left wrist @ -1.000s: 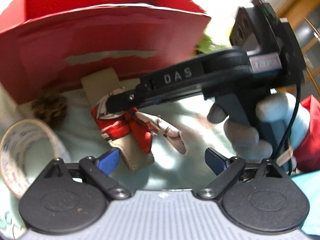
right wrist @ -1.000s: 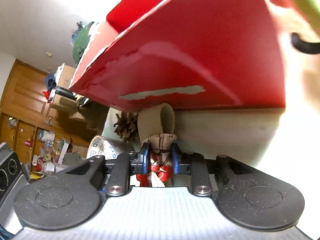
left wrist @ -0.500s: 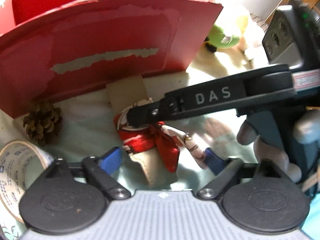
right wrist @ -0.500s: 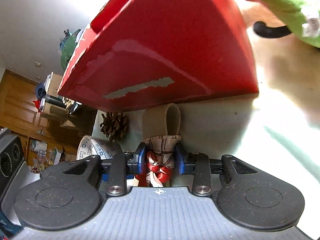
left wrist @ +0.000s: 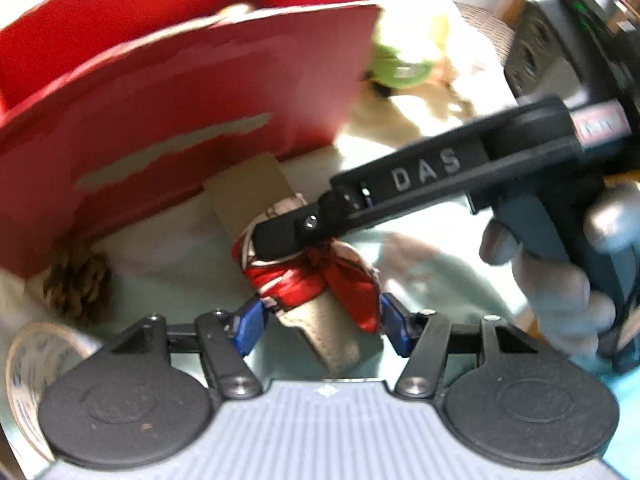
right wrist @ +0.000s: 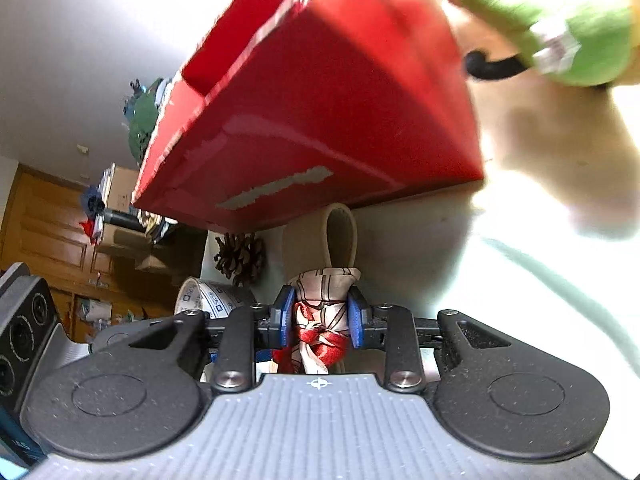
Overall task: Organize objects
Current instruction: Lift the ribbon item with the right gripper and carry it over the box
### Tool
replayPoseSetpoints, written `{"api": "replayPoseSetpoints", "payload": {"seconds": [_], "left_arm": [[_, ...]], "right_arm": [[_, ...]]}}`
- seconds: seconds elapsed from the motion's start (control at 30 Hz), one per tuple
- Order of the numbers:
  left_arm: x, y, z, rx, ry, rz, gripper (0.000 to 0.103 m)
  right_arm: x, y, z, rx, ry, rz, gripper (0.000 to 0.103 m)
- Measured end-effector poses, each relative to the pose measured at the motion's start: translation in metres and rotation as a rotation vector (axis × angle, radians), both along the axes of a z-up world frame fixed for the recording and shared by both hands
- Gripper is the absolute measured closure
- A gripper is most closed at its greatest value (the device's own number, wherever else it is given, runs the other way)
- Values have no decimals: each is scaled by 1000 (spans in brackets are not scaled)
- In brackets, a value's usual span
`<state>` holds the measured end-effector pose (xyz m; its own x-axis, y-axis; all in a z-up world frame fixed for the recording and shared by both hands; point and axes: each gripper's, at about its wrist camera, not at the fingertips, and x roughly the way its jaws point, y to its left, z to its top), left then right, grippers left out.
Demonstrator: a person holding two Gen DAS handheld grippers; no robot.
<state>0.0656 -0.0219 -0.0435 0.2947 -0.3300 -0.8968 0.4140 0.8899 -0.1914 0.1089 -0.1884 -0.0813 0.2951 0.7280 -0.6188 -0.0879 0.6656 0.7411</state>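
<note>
A beige leather strap [left wrist: 248, 192] with a red and white scarf [left wrist: 316, 280] knotted round it lies on the pale green table, in front of a red cardboard box [left wrist: 180, 120]. My right gripper [right wrist: 319, 316] is shut on the scarf [right wrist: 320, 312] where it wraps the strap [right wrist: 340, 232]; it shows in the left wrist view as a black arm marked DAS [left wrist: 420, 176]. My left gripper [left wrist: 320, 322] is open, its blue pads on either side of the strap's near end and the scarf's tail, without clear contact.
A pine cone [left wrist: 78, 280] and a tape roll [left wrist: 36, 364] lie at the left by the box [right wrist: 320, 120]. A green plush toy [right wrist: 568, 20] lies right of the box. Wooden cabinets [right wrist: 44, 232] stand behind.
My left gripper has moved forward so its pads flank the strap and scarf, and its jaws have narrowed. My right gripper stays shut on the scarf and has pulled back slightly from the box.
</note>
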Motion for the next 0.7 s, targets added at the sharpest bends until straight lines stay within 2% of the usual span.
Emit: {"api": "replayPoseSetpoints", "payload": {"seconds": [0.1,0.23,0.43,0.57,0.6,0.7], "left_arm": [[2,-12,10,-15,-24,-90,43],[10,-25,22,-75,-36,-194,43],[11,-51,47,-120,-115,-328,43],[1,-52,70,-176,-196,-368,43],[3,-45,63,-191,-220,-370,43],[12,-37,83,-225,-285,-354,43]], "right_arm": [[-10,-15,10,-3,-9,-53,73],[-26,-43,21,-7,-16,-152,73],[-54,-78,46,-7,-77,-315,73],[-63,-98,71,15,-164,-396,73],[-63,-100,78,22,-189,-409,73],[-54,-95,100,37,-270,-421,73]]}}
